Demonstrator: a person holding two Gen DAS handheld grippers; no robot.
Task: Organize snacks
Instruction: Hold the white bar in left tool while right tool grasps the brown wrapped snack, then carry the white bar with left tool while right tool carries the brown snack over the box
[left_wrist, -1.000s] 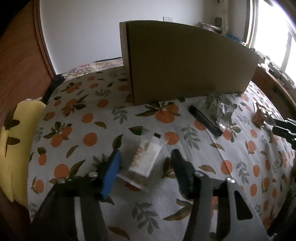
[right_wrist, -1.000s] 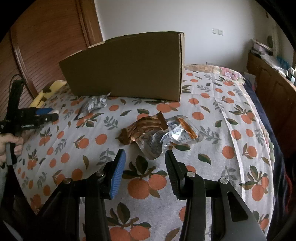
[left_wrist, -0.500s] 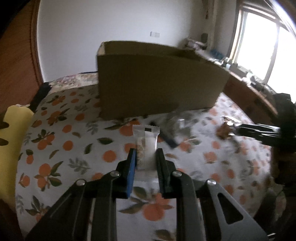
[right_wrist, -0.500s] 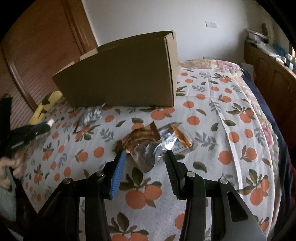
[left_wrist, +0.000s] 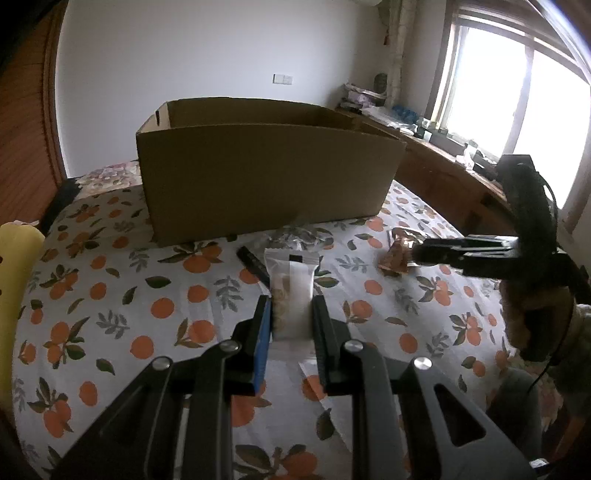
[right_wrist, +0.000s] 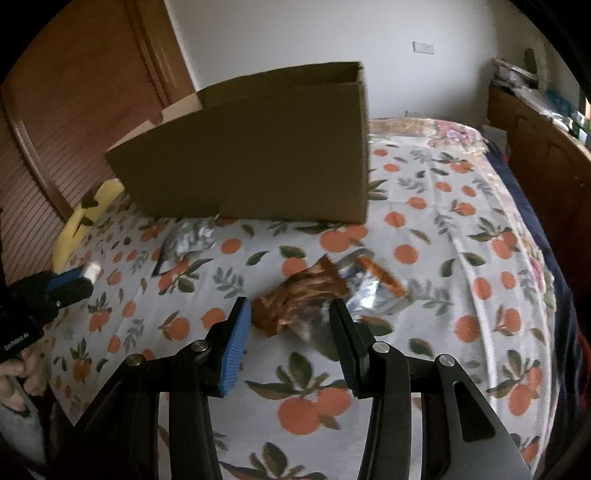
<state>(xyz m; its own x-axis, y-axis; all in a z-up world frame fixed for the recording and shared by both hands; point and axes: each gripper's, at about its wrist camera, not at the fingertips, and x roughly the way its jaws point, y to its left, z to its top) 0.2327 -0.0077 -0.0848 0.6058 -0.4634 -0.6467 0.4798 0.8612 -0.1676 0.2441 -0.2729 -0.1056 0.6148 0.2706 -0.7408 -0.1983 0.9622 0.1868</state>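
Note:
My left gripper (left_wrist: 291, 314) is shut on a white snack packet (left_wrist: 291, 291) and holds it above the bedspread, pointing toward the open cardboard box (left_wrist: 266, 177). A black bar (left_wrist: 253, 263) and a silver wrapper (left_wrist: 299, 236) lie in front of the box. My right gripper (right_wrist: 290, 314) stands open over a brown wrapped snack (right_wrist: 299, 295), its fingers on either side and apart from it. A silver and orange packet (right_wrist: 373, 291) lies just right of the brown one. In the right wrist view the left gripper (right_wrist: 83, 278) shows at far left with the white packet end.
The bed carries an orange-print cover (left_wrist: 110, 314). A yellow pillow (left_wrist: 14, 280) lies at the left edge. A wooden wardrobe (right_wrist: 74, 110) stands behind the box and a cluttered wooden shelf (left_wrist: 436, 147) runs under the window.
My left gripper closed on the white packet and lifted it off the cover, tilting up toward the box. My right gripper moved forward so the brown snack now lies between its fingers.

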